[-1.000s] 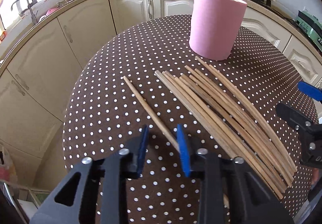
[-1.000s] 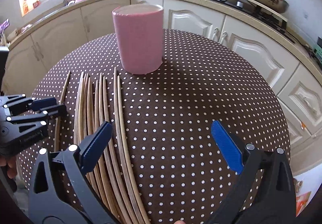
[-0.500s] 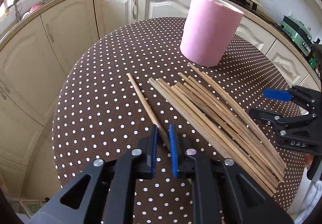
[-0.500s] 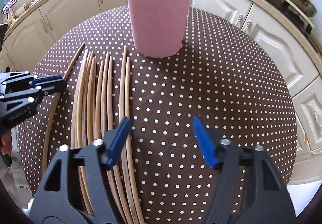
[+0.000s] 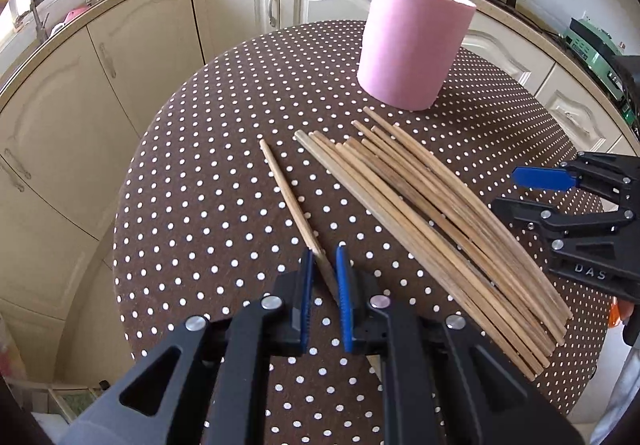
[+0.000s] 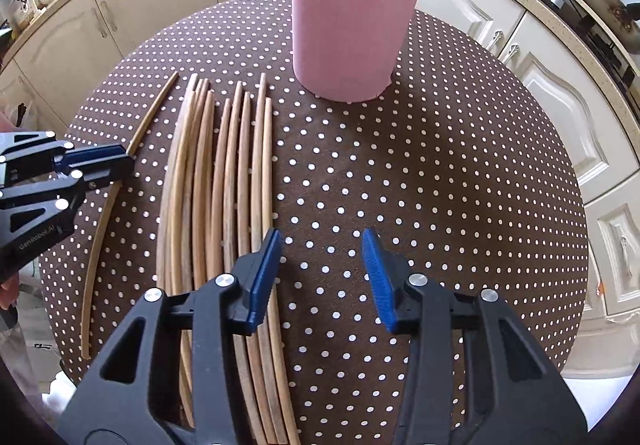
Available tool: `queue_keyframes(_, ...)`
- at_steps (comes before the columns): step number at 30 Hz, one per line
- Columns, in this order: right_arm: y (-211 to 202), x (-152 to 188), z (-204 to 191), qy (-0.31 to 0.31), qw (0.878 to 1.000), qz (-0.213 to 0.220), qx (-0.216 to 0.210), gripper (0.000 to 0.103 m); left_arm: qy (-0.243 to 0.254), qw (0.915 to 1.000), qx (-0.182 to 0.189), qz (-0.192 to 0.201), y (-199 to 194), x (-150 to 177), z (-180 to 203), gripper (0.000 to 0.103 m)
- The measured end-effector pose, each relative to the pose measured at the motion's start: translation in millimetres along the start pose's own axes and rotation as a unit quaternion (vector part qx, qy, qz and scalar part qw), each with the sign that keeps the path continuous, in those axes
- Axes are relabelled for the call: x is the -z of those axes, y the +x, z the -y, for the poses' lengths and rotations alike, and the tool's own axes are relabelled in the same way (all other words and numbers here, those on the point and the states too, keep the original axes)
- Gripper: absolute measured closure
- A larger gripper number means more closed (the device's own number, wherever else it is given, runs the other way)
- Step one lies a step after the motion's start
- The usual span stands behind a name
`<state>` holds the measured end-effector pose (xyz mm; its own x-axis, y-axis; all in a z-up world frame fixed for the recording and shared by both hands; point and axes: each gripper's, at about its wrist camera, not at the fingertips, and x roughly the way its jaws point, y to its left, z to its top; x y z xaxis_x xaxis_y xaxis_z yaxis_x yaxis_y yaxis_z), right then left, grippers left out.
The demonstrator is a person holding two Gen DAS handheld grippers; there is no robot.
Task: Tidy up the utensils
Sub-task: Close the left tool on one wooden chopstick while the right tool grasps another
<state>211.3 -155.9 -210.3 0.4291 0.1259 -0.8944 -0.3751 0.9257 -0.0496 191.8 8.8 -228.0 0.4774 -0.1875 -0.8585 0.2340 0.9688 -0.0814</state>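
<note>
Our left gripper [image 5: 323,263] has closed its fingers [image 5: 306,277] around the lone chopstick [image 5: 290,201], which a second ago lay between them with the fingers spread wide. The narrowing was already under way half a second back, and now the blue pads sit against the stick on both sides near its near end. We judge the grasp made, so the lift toward the pink cup [image 5: 412,49] can begin; the stick itself lies where it did, apart and to the left of the bundle of chopsticks [image 5: 432,221], pointing toward the far edge of the dotted surface [image 5: 192,205].

Our right gripper [image 6: 322,271] has also drawn its fingers [image 6: 264,277] somewhat closer together over the same second, yet they hold nothing and stand open above the bare cloth, just right of the bundle. The cup stands upright at the far side of the surface, near the tips of the bundle but not touching them, as far as we can tell.

The near end of the gripped stick is hidden under the left gripper's body, so we cannot see how much sticks out behind the fingers. The cup's inside is out of sight from both views. The near ends of the bundle run under the right gripper and off the picture.
</note>
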Motion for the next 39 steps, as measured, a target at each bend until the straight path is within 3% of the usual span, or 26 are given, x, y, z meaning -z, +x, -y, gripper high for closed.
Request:
queue_keyframes(5,3,-2,-3,-0.009,1.0,-0.015,-0.005,0.068,-0.01,0.9999,0.007,0.007,-3,6,-5,0.091)
queue_keyframes(7,2,-3,-5,-0.014,1.0,-0.015,-0.004,0.068,-0.022,0.9996,0.004,0.02,-8,9,-7,0.091)
queue_keyframes(15,0,-7,-8,-0.026,0.999,-0.028,-0.017,0.068,-0.031,0.9995,0.008,-0.005,-10,10,-4,0.091)
queue_keyframes(23,7,-23,-2,-0.033,0.998,-0.049,-0.038,0.07,-0.039,0.9989,0.023,0.013,-11,15,-8,0.091)
queue_keyframes(39,20,-42,-4,-0.046,0.994,-0.084,-0.054,0.071,-0.043,0.9989,0.017,0.009,-13,15,-6,0.091)
